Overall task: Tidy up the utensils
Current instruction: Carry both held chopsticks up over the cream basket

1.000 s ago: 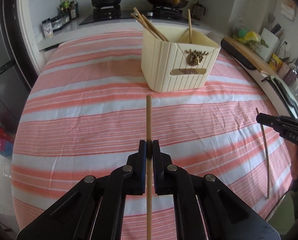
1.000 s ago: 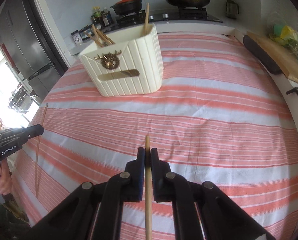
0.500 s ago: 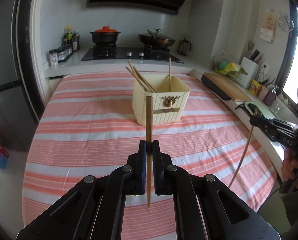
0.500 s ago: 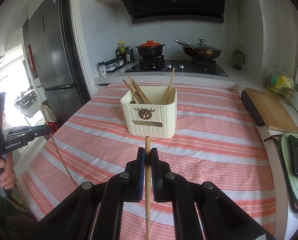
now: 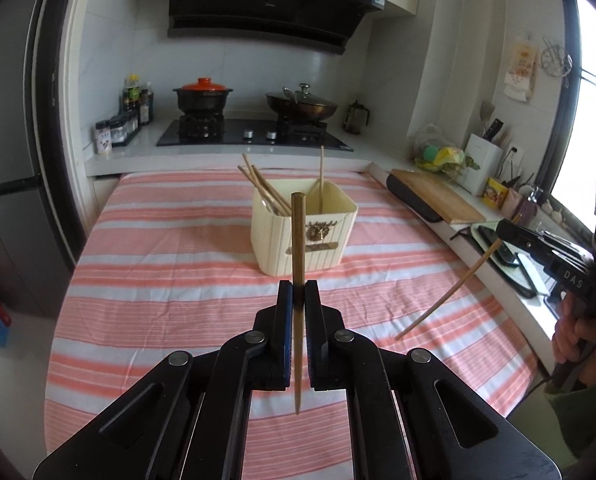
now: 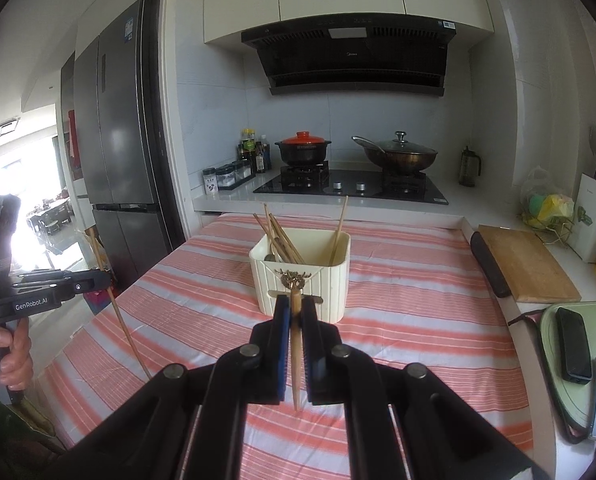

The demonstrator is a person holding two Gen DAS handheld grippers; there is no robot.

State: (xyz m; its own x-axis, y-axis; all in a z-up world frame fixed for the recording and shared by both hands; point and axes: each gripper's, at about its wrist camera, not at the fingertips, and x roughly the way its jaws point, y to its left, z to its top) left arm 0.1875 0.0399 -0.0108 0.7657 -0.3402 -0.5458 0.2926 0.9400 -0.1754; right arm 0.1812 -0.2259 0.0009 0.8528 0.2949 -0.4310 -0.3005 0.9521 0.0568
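Nearest, bottom centre of the left wrist view: my left gripper [image 5: 298, 292], jaws clamped tight on a chopstick [image 5: 297, 240]. It stands nearly upright between the pads, blunt square end up, tapered tip hanging below the fingers, clear of the cloth. I judge it is gripped around mid-length so it stays steady and can go tip-first into the holder.

Bottom centre of the right wrist view: my right gripper [image 6: 295, 308], likewise closed hard on a second chopstick [image 6: 295, 344]. This one is pinched near its top, so little shows above the pads and the long pale taper hangs beneath. Seen at the right edge of the left view, it slants down and toward frame centre, tip above the table.

Both sticks are plain light wood, thin, unvarnished-looking, the left one darker brown.

Beneath both: a table under a pink-and-white striped cloth [image 5: 157, 280], nothing loose visible on it.

Middle of both frames: the cream ribbed utensil holder [image 5: 304, 236], a small bronze deer-head ornament on its front. Several chopsticks already lean together in its left part; one stands alone at the right. Whether a divider separates them I cannot tell.

Farthest, upper centre: hob with a red-lidded pot [image 6: 302, 148] and a lidded wok [image 6: 396, 154].

My reading: two sticks lifted, ready to carry to the holder.
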